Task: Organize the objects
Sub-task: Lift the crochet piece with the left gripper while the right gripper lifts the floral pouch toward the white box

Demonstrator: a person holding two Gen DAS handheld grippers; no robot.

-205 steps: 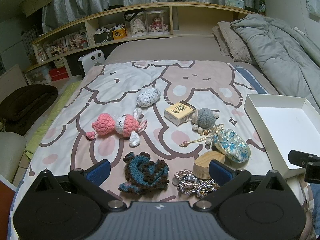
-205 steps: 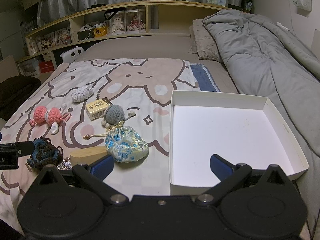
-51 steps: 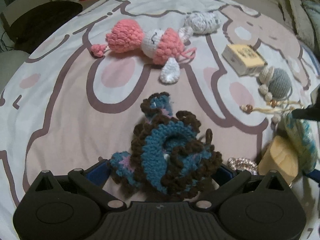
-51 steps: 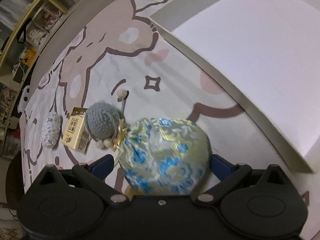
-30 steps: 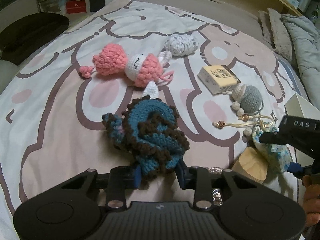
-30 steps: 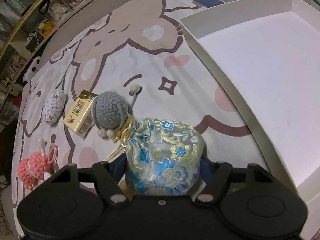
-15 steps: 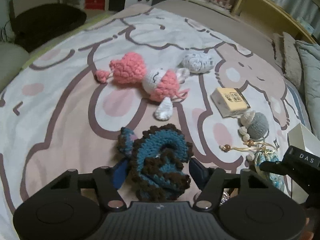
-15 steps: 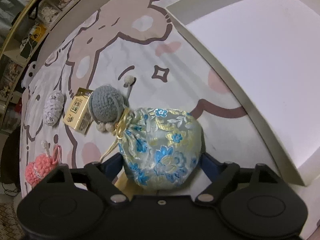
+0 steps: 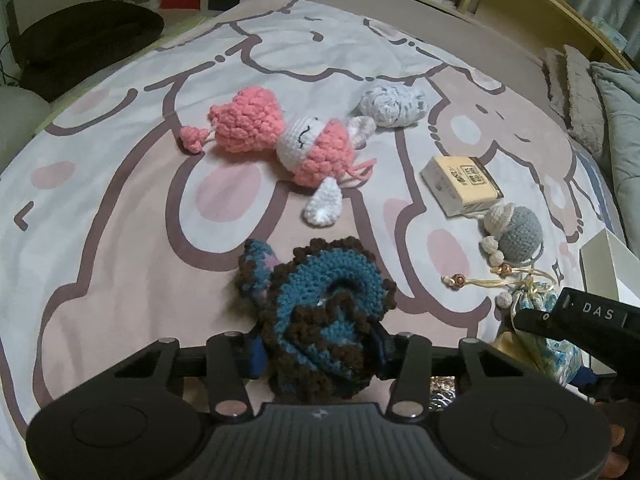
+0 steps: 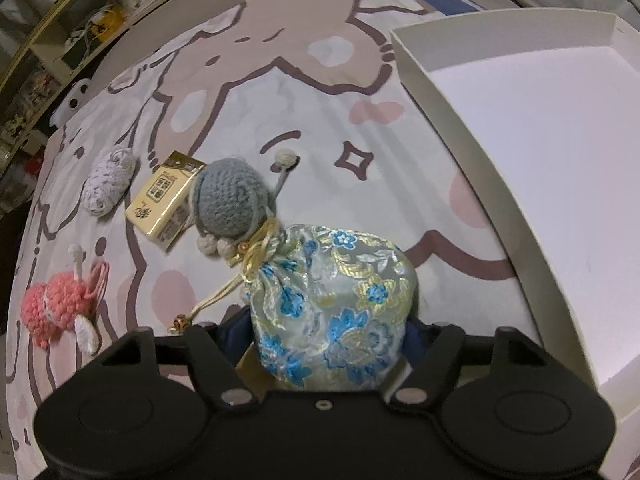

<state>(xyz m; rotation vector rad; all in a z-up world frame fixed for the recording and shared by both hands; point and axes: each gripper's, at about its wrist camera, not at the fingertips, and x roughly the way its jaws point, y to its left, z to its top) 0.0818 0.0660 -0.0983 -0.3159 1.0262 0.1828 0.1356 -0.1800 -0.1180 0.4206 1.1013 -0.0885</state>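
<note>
My left gripper (image 9: 318,354) is shut on a blue and brown crochet piece (image 9: 320,312) and holds it just above the bed. My right gripper (image 10: 326,334) is shut on a blue-flowered brocade pouch (image 10: 332,304), whose gold drawstring (image 10: 224,292) trails to the left. The white box (image 10: 532,128) lies to the right of the pouch; its corner shows in the left wrist view (image 9: 604,264). The right gripper and pouch also show at the left wrist view's right edge (image 9: 556,340).
On the cartoon bedspread lie a pink crochet doll (image 9: 280,140), a white-grey yarn bundle (image 9: 390,106), a small yellow carton (image 9: 460,184) and a grey crochet ball (image 9: 516,232). A wooden block (image 10: 248,360) sits under the pouch. Shelves and pillows lie beyond.
Both grippers closed from a half-open stance onto their objects: the left squeezed the crochet piece, the right squeezed the pouch. The views shifted slightly.
</note>
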